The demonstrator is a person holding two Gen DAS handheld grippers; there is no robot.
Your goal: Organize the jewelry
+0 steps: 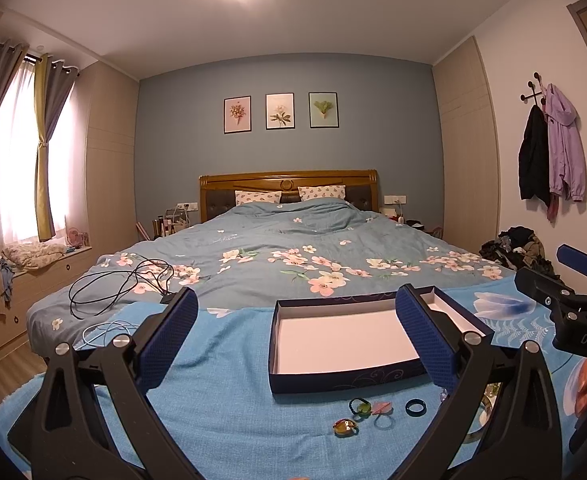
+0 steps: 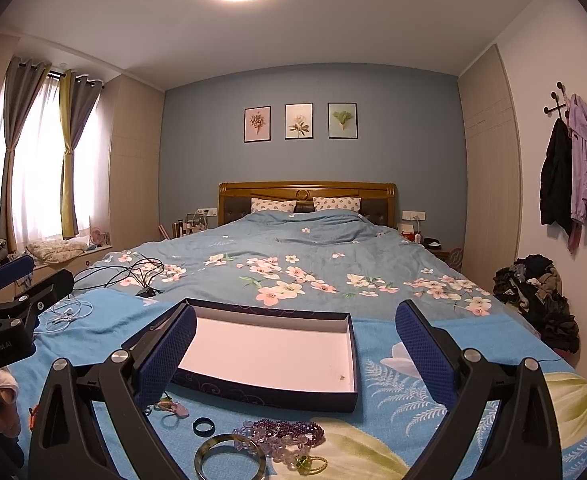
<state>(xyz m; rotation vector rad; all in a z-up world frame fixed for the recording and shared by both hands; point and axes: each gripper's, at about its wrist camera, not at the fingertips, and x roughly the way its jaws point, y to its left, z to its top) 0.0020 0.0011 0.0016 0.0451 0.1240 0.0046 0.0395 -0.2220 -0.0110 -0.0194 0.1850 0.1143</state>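
Nearby, glossy bangle (image 2: 230, 457) touches faceted purple beads (image 2: 289, 432).

Both my wrist cameras sit low at the bed's (image 1: 293, 240) foot, facing the headboard (image 2: 307, 194). They share the nearby open box (image 1: 345, 340), seen from its left and right.

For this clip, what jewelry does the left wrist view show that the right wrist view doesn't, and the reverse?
Only the left wrist view shows the amber ring nearest the camera. Only the right wrist view shows the purple bead strands and the whole bangle. Both show the empty box, the dark ring, and both grippers, left and right, open and holding nothing.
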